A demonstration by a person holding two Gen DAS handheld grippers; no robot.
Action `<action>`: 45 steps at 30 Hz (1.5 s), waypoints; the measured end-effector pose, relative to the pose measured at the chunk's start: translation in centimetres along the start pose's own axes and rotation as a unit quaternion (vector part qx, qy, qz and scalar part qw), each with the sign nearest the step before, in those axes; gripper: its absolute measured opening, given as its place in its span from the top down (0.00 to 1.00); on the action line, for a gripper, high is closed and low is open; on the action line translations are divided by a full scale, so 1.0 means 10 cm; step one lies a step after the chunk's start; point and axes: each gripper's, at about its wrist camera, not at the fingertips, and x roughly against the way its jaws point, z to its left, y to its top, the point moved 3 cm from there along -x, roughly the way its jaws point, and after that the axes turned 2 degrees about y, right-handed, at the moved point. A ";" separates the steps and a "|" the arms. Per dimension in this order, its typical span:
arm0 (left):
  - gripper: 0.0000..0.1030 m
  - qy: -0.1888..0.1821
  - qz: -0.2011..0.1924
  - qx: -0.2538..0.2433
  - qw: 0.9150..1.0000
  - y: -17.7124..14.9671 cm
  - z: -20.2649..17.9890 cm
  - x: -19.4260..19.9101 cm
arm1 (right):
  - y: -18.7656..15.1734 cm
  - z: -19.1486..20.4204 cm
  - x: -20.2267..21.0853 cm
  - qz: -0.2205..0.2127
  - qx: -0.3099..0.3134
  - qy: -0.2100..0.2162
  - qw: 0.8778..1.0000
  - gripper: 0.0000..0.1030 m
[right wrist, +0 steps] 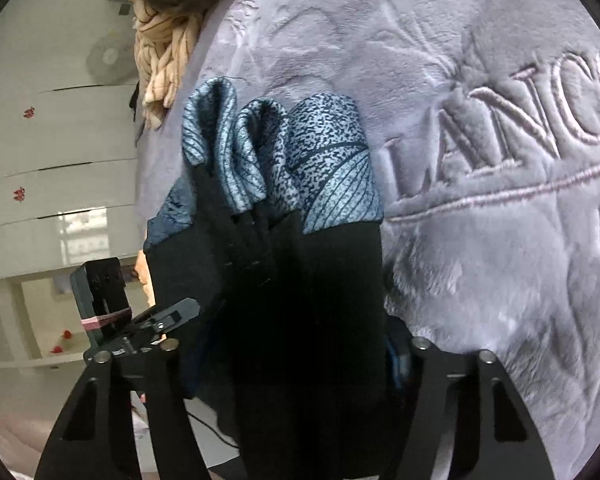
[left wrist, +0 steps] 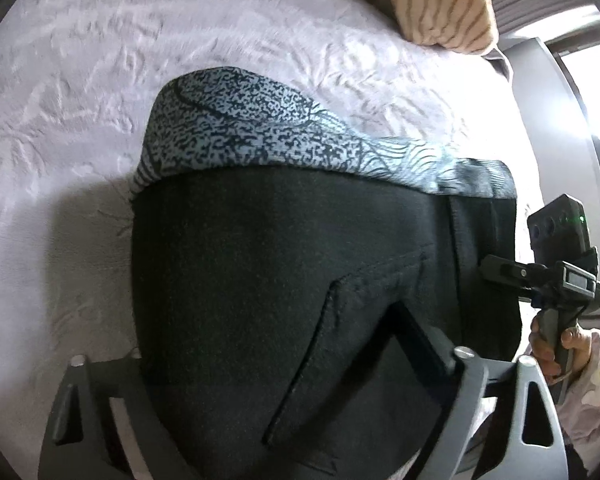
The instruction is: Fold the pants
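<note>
The pants [left wrist: 284, 272] are black with a blue-grey speckled lower part [left wrist: 236, 128]. They hang lifted over a lilac plush blanket [left wrist: 80, 92]. My left gripper [left wrist: 284, 392] is shut on the black cloth, which drapes over and hides its fingertips. My right gripper [left wrist: 500, 272] shows at the right of the left wrist view, clamped on the pants' right edge. In the right wrist view the pants [right wrist: 284, 300] cover my right gripper [right wrist: 292, 380], with bunched blue-grey cloth [right wrist: 276, 160] beyond. My left gripper [right wrist: 168, 316] grips the left edge there.
The blanket [right wrist: 480, 200] bears embossed lettering. A beige striped cloth [left wrist: 440, 4] lies at the far edge, also in the right wrist view [right wrist: 160, 60]. White drawers [right wrist: 60, 160] stand beyond the bed. A bright window [left wrist: 592, 92] is at the right.
</note>
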 end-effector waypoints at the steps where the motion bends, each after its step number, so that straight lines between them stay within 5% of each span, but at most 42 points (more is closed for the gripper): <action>1: 0.17 0.001 -0.002 -0.003 1.000 -0.01 -0.03 0.05 | -0.02 0.02 0.02 0.000 -0.001 0.004 1.000 0.39; 11: 0.20 -0.001 -0.034 -0.011 0.999 -0.25 -0.18 0.64 | -0.24 0.37 0.24 -0.005 0.007 0.049 0.999 0.46; 21: 0.20 0.030 -0.060 0.011 0.998 -0.86 -0.09 1.17 | -0.80 0.73 0.30 0.018 0.027 0.068 0.997 0.46; 31: 0.20 0.030 -0.057 0.000 0.998 -1.35 0.49 1.66 | -1.65 1.00 -0.23 -0.005 -0.015 0.098 0.995 0.46; 34: 0.20 0.055 -0.063 -0.007 0.997 -1.38 0.70 1.73 | -1.77 1.08 -0.48 -0.011 -0.026 0.102 0.994 0.46; 39: 0.20 0.125 -0.075 -0.005 0.989 -1.33 1.05 1.41 | -1.76 1.13 -0.79 -0.015 -0.005 0.057 0.998 0.46; 42: 0.20 0.196 -0.073 -0.002 0.978 -1.33 1.23 1.19 | -1.67 1.03 -0.97 -0.003 0.008 -0.019 1.000 0.46; 45: 0.20 0.182 -0.072 0.027 0.980 -1.40 1.35 1.24 | -1.61 0.93 -0.97 -0.005 -0.005 -0.054 0.998 0.40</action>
